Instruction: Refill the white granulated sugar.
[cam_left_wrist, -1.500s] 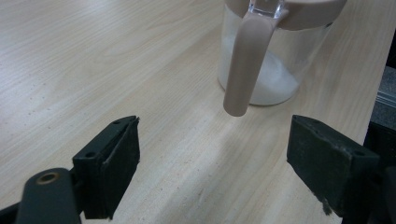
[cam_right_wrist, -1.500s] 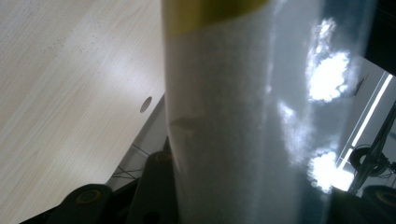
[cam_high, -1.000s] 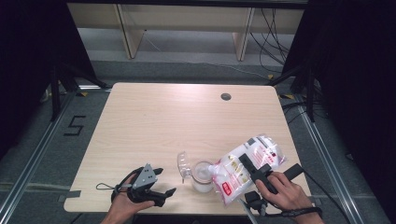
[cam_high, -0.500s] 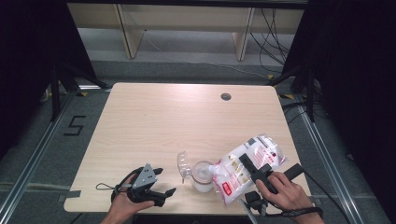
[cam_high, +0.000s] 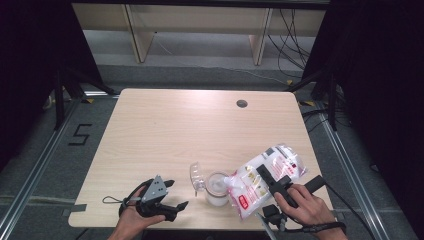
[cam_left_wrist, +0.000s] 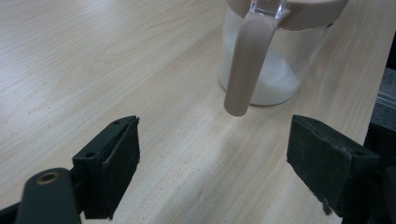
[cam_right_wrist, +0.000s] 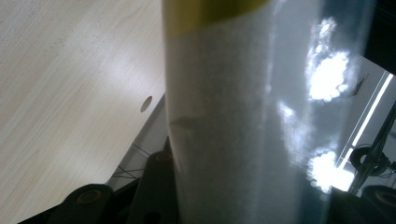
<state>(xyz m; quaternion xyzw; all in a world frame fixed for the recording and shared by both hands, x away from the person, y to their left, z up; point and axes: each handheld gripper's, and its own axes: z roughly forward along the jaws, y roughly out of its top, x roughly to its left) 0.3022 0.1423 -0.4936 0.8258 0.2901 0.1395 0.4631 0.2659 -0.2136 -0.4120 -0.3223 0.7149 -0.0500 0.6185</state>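
Note:
A clear jar (cam_high: 216, 189) with a beige rim and handle (cam_left_wrist: 243, 60) stands near the table's front edge, white granules (cam_left_wrist: 275, 81) in its bottom. Its clear lid (cam_high: 195, 176) is flipped open to the left. A clear plastic bag of white granules (cam_high: 260, 182) with red print lies tilted, its lower corner at the jar's mouth. My right gripper (cam_high: 287, 179) is shut on the bag (cam_right_wrist: 224, 116), which presses close to that camera. My left gripper (cam_high: 177, 195) rests left of the jar, open (cam_left_wrist: 219, 154), with nothing between its fingers; the jar's handle faces it.
The light wooden table (cam_high: 180, 130) has a round cable hole (cam_high: 242, 103) at the back right. The right edge runs close to the bag. Dark curtains and metal frame legs flank the table; shelving stands behind it.

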